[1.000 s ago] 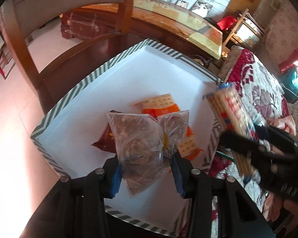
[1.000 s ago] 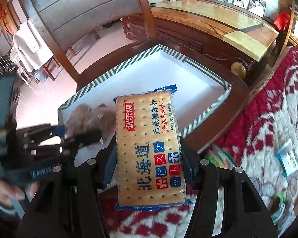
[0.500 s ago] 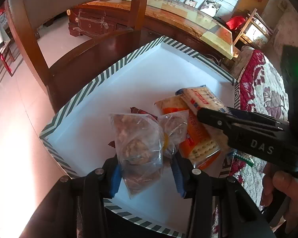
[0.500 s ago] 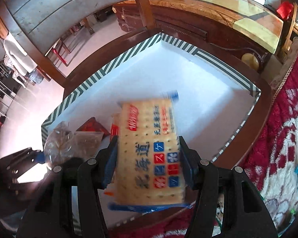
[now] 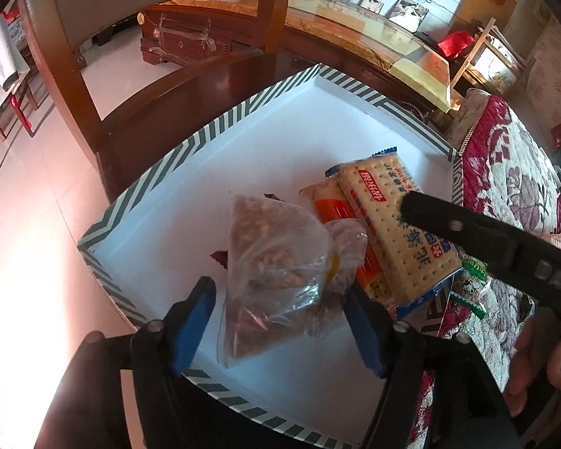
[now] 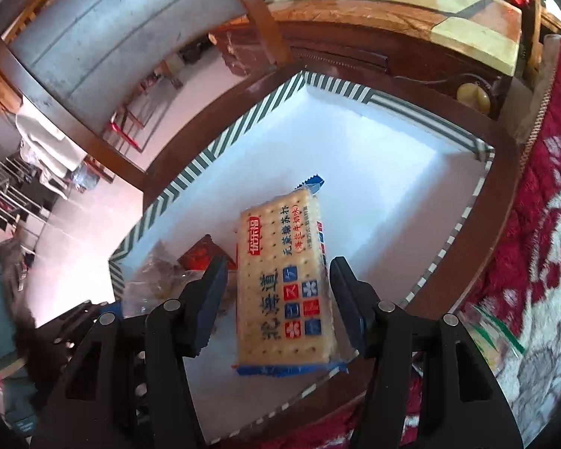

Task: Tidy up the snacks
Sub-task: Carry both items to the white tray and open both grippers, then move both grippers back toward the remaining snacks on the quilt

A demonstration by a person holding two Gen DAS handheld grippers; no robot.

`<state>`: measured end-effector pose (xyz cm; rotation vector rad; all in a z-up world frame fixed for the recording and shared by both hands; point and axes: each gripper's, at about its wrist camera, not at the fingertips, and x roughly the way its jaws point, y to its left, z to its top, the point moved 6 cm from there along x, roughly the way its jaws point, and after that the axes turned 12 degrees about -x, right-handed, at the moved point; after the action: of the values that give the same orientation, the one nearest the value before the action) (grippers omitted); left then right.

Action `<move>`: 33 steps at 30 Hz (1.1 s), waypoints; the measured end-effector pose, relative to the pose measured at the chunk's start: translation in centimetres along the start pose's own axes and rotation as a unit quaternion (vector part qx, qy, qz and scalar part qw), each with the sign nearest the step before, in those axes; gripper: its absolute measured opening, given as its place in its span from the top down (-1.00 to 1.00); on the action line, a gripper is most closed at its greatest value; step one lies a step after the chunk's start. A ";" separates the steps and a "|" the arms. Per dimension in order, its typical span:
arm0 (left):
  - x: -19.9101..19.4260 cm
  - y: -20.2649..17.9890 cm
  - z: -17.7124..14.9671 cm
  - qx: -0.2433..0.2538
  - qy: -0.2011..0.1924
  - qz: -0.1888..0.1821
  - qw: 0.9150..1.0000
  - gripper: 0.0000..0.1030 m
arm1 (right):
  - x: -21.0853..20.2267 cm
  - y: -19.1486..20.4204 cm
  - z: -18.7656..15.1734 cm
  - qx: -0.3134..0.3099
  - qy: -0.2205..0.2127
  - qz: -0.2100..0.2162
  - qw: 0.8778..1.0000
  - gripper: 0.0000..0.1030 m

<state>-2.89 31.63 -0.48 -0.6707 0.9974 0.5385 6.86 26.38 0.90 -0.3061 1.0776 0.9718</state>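
Only leftward: orange cracker pack.

Striped box on dark seat, seemingly.

Left gripper opening around clear snack bag; cracker pack beside, in striped-rimmed tray

White tray edged with green-and-white stripes. Tan cracker pack, blue-trimmed, with red, blue and white squares. Orange pack beside it. Clear bag of brown bits. Red floral quilt beside tray.
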 end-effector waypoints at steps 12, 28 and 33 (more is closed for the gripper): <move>-3.2 -2.4 -0.7 0.020 -0.038 -0.009 0.999 -0.69 | -5.5 -1.0 -4.6 -0.002 -0.033 -0.030 0.999 -0.11; -4.6 -10.4 -5.8 0.107 -0.030 -0.041 0.993 -0.73 | -12.7 -7.1 -13.5 0.071 -0.053 -0.094 0.992 -0.11; -4.3 -12.4 -7.5 0.128 -0.016 -0.048 0.990 -0.73 | -14.8 -9.1 -16.7 0.094 -0.054 -0.114 0.988 -0.11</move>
<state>-0.65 17.34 3.79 -0.4772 0.9783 0.3280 2.13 2.87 3.33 -0.2147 1.0028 0.6704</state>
